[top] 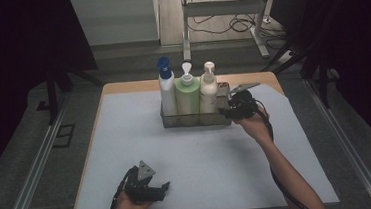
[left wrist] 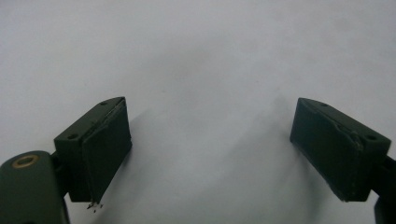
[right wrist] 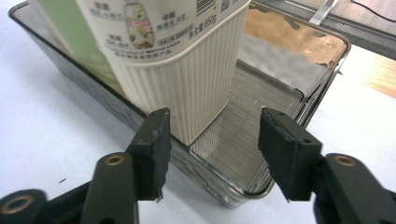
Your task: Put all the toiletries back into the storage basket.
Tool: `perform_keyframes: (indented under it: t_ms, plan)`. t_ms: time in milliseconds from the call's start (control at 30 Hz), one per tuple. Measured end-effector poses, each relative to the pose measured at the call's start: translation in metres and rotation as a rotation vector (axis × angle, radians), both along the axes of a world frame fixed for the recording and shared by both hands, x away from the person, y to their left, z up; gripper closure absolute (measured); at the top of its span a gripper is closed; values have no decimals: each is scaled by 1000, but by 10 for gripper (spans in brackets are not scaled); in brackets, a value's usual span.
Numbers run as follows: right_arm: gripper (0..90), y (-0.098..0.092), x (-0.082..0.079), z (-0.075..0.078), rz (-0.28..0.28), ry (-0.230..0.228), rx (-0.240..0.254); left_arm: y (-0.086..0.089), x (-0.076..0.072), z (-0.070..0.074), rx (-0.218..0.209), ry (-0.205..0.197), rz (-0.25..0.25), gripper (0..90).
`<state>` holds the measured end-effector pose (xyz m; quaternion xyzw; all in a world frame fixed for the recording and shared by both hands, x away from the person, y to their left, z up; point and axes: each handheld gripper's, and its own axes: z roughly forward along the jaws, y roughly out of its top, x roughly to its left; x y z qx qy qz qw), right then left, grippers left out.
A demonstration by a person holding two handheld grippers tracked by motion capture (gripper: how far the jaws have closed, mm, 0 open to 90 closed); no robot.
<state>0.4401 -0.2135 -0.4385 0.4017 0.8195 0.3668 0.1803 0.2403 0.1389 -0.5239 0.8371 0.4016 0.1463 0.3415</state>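
Evidently the work in hand concerned the metal tray (top: 224, 117) and the cream pump bottle (top: 208, 93) at its right end. Tray sat far-centre on the grey mat (top: 142, 153), holding three upright bottles in a row: blue-capped bottle (top: 167, 92) at left, green bottle (top: 188, 95) in the middle, cream one at right.

Right gripper (top: 235, 108) hung at the tray's right near corner. In the right gripper view its jaws stood half spread and pinched nothing; the tray's rim (right wrist: 224, 193) ran between them, not touched by either pad. Left gripper (top: 152, 191) rested near the front edge of the mat, jaws spread wide over bare mat.

Handling judgement: tray looked stiff, thin-walled, polished, so likely slippery at the rim; loaded with three bottles, probably heavy and tippy if lifted by one corner. Best hold: the short right wall, pinched across the rim. Cream bottle ribbed, rigid plastic, fair grip on the body.

Orientation: tray's long axis ran left–right; bottles' long axes vertical, pump spouts up.
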Motion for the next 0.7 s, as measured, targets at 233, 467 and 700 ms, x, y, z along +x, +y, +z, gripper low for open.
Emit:
perform_keyframes:
  t_ms: [233,467,700]
  plan:
    - [323,-2,-10,4,17,-16,-7,0,0,0,0,0,0,121]
    - [268,-3,-18,5,33,-16,-10,0,0,0,-3,0,1,121]
    - [239,-6,-25,6,54,-22,-17,0,0,0,-2,0,1,121]
